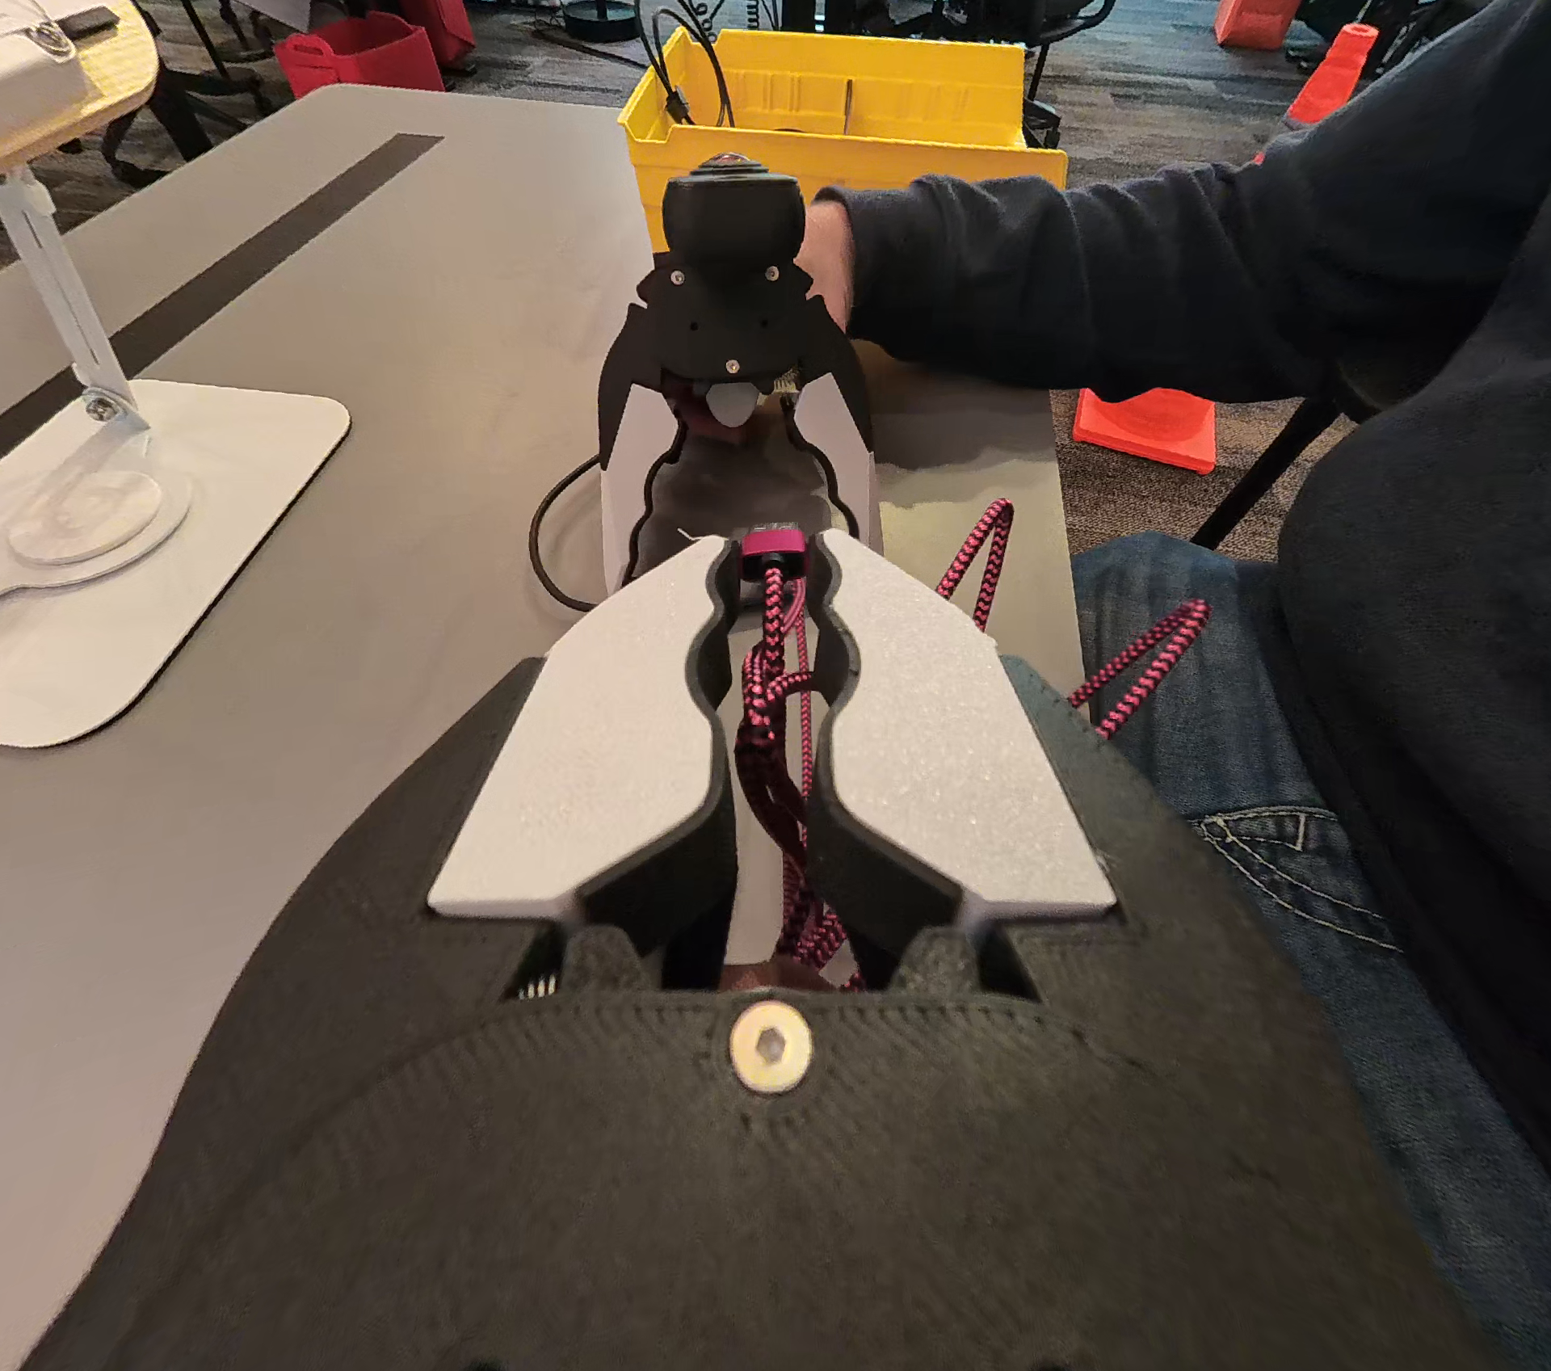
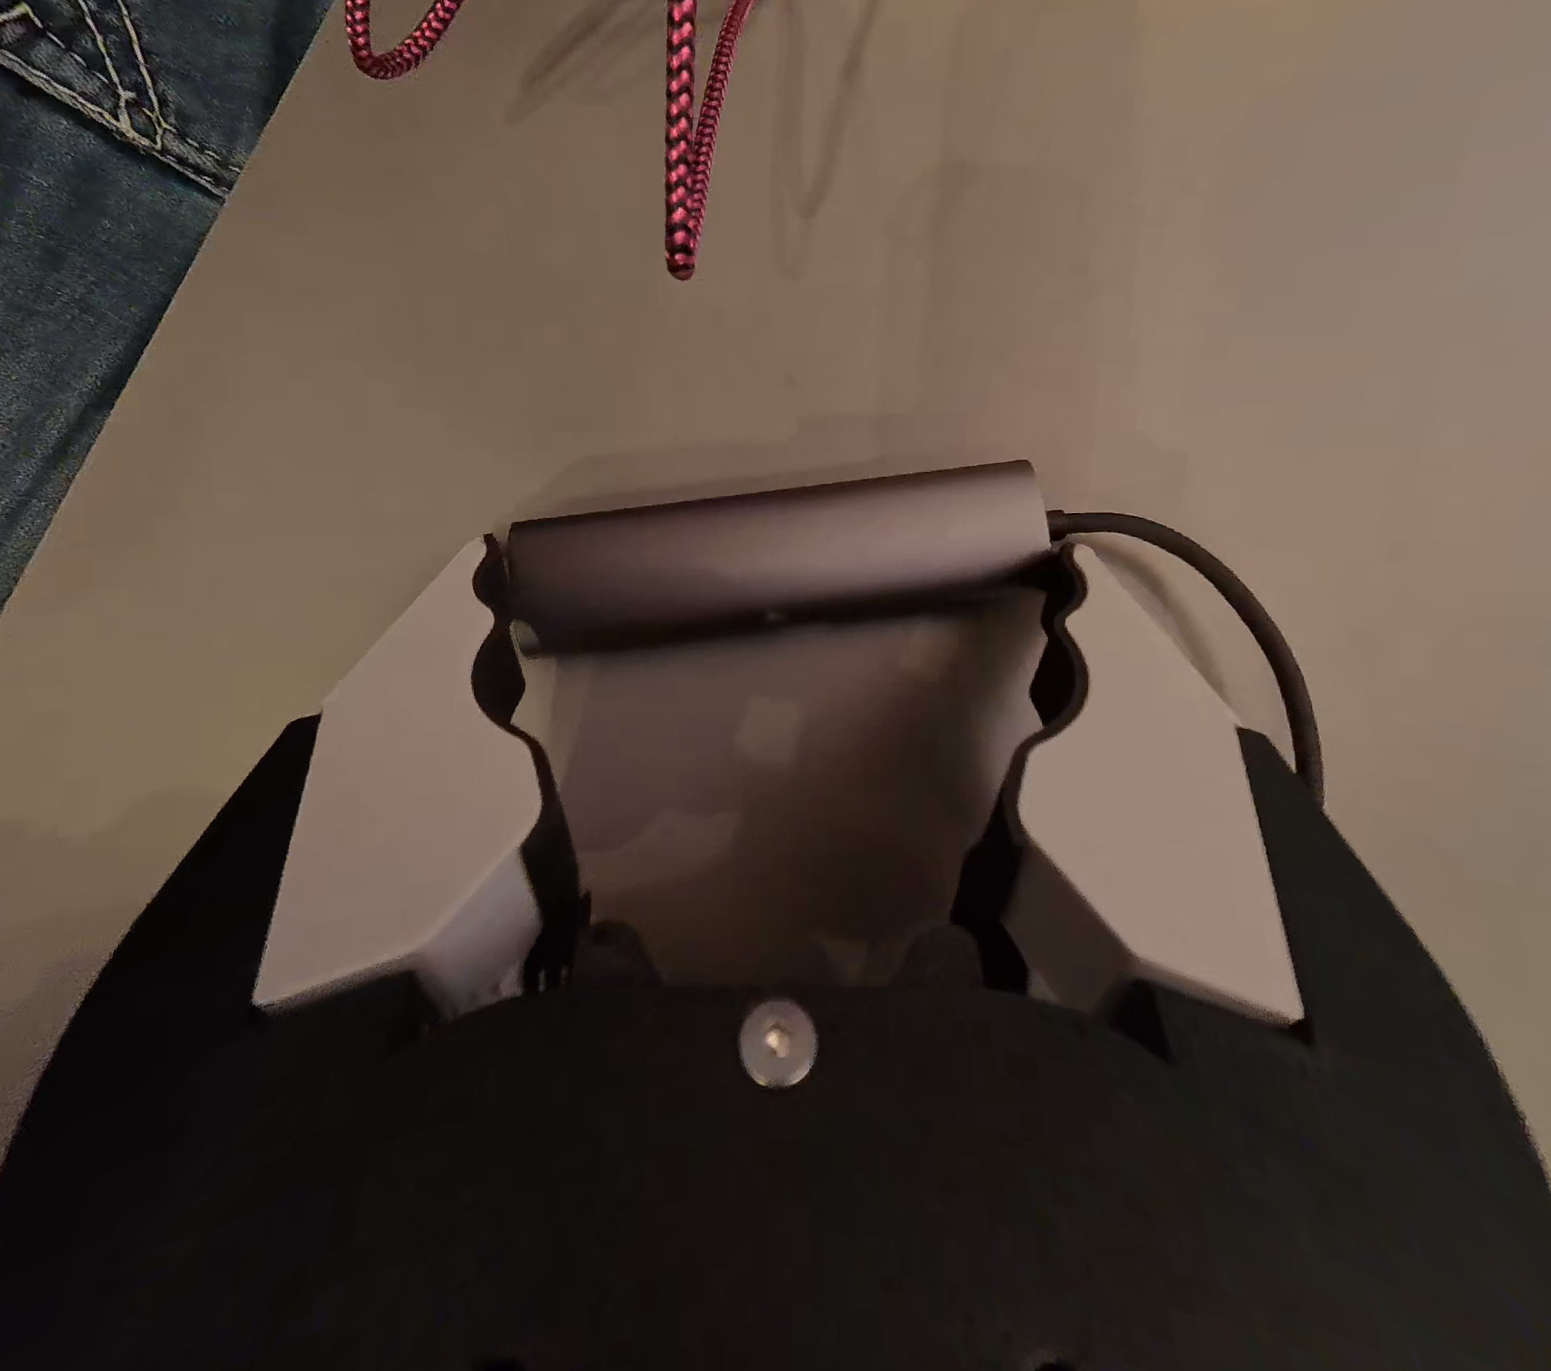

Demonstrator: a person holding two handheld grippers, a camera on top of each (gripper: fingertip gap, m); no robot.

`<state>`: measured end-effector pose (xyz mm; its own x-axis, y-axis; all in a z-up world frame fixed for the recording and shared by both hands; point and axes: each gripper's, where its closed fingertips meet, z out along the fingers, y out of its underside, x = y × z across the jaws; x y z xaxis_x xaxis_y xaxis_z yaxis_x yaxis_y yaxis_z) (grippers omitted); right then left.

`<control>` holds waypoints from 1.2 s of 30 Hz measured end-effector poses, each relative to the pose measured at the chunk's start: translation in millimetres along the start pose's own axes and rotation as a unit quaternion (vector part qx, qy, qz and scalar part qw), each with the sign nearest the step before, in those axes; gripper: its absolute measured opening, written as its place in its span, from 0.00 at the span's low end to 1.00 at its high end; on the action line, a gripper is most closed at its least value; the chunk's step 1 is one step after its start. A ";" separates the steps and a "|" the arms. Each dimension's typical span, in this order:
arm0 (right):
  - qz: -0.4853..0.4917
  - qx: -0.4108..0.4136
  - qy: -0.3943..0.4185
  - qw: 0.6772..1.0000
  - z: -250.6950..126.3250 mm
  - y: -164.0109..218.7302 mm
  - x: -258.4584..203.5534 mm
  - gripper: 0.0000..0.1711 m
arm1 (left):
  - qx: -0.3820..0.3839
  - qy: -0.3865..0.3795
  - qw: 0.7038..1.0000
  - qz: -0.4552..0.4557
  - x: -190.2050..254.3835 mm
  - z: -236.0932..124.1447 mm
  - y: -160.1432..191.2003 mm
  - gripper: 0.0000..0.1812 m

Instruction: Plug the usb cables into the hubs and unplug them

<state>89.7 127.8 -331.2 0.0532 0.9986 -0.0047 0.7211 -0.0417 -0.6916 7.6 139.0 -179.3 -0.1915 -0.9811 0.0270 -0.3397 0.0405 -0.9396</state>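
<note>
My left gripper [image 1: 770, 560] is shut on the pink metal plug [image 1: 768, 540] of a pink-and-black braided USB cable [image 1: 768, 701]. The cable hangs back between the fingers and loops over the table's right edge. My right gripper [image 1: 738, 500] faces it from farther along the grey table [image 1: 378, 659]. In the right wrist view the right gripper [image 2: 779, 568] is shut on a dark grey USB hub [image 2: 780, 542], held crosswise at the fingertips on the table. No plug shows at the hub there. Loops of the braided cable [image 2: 684, 72] hang above the table beyond it.
The hub's black lead [image 1: 544, 542] curls on the table; it also shows in the right wrist view [image 2: 1259, 626]. A white stand base [image 1: 168, 533] sits at the left. A yellow crate [image 1: 839, 114] stands past the table's far edge. Orange cones [image 1: 1150, 424] and the person's jeans [image 1: 1259, 827] are at the right.
</note>
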 end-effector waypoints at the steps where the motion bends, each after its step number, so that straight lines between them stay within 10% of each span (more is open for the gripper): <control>1: 0.000 0.002 0.000 1.000 0.1 -0.2 0.1 0.72 | 0.001 0.000 1.000 -0.001 -0.6 0.3 0.2 0.08; 36: 0.128 0.329 0.008 0.936 -74.4 -90.5 17.3 0.71 | 0.007 -0.039 0.999 -0.033 -18.3 49.3 -3.2 0.08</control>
<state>76.8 146.4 -215.0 0.1797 0.9581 -0.2233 0.1021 -0.2439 -0.9644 57.6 147.5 -193.7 -0.0968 -0.9933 0.0631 -0.3359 -0.0271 -0.9415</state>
